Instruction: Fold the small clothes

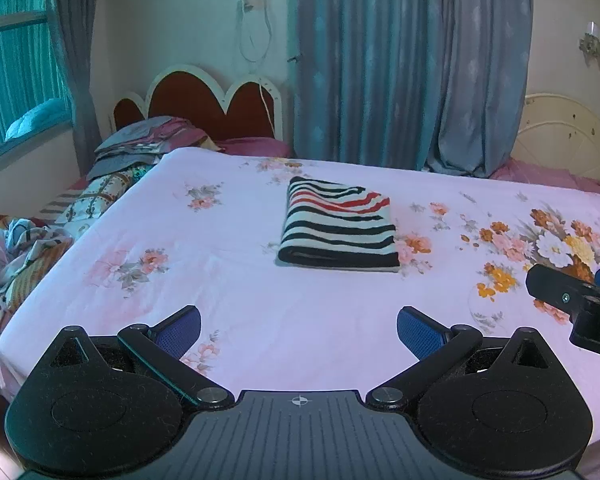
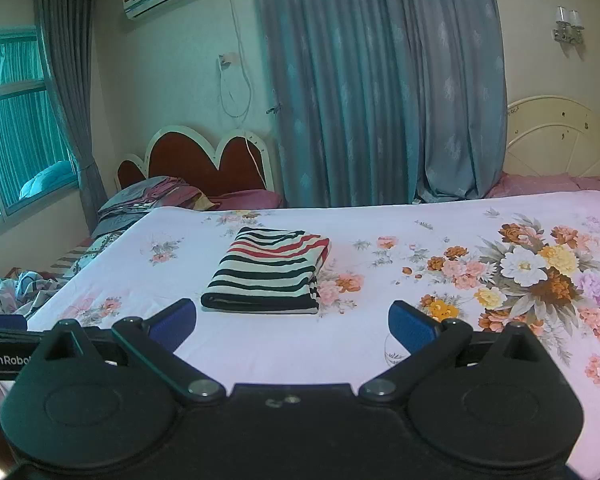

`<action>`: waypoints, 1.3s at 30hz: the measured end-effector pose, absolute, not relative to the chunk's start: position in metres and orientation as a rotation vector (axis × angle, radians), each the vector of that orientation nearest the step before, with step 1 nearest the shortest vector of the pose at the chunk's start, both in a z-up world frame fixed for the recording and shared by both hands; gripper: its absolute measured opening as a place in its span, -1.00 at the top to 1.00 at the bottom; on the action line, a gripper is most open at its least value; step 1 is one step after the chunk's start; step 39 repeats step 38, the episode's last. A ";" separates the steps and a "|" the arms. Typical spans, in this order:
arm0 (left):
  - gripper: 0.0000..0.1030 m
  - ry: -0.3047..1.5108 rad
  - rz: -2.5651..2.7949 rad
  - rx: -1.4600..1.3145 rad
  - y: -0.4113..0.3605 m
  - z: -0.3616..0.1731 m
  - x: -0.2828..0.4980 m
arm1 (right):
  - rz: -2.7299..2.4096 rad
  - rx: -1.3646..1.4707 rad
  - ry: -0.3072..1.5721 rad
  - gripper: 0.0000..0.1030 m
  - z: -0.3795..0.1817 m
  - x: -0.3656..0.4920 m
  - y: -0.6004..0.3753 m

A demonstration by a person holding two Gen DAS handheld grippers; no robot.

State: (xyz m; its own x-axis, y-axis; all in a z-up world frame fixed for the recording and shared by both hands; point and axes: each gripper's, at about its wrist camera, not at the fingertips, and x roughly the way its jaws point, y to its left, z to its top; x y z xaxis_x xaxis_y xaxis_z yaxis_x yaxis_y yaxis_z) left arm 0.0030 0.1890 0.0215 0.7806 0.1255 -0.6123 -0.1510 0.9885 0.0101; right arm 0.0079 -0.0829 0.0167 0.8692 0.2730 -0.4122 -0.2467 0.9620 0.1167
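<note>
Striped garment lies folded on the bed; left tongs and right tongs gape empty (fold apparently finished), next fetch another piece.

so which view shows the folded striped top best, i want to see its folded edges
The right wrist view: the striped top sits closer and shows both its near folded edge and the stacked layers along its right side. The left wrist view shows the same top whole but farther off, mostly its upper face and near edge.
</note>
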 end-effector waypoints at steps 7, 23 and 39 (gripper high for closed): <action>-1.00 0.671 0.145 -0.046 0.187 0.019 0.007 | 0.276 0.061 0.449 -0.99 0.014 0.010 -0.083; -1.00 0.684 0.131 -0.044 0.179 0.016 0.022 | 0.261 0.075 0.474 -0.99 0.009 0.023 -0.090; -1.00 0.687 0.150 -0.048 0.186 0.006 0.046 | 0.256 0.070 0.499 -0.99 0.000 0.039 -0.088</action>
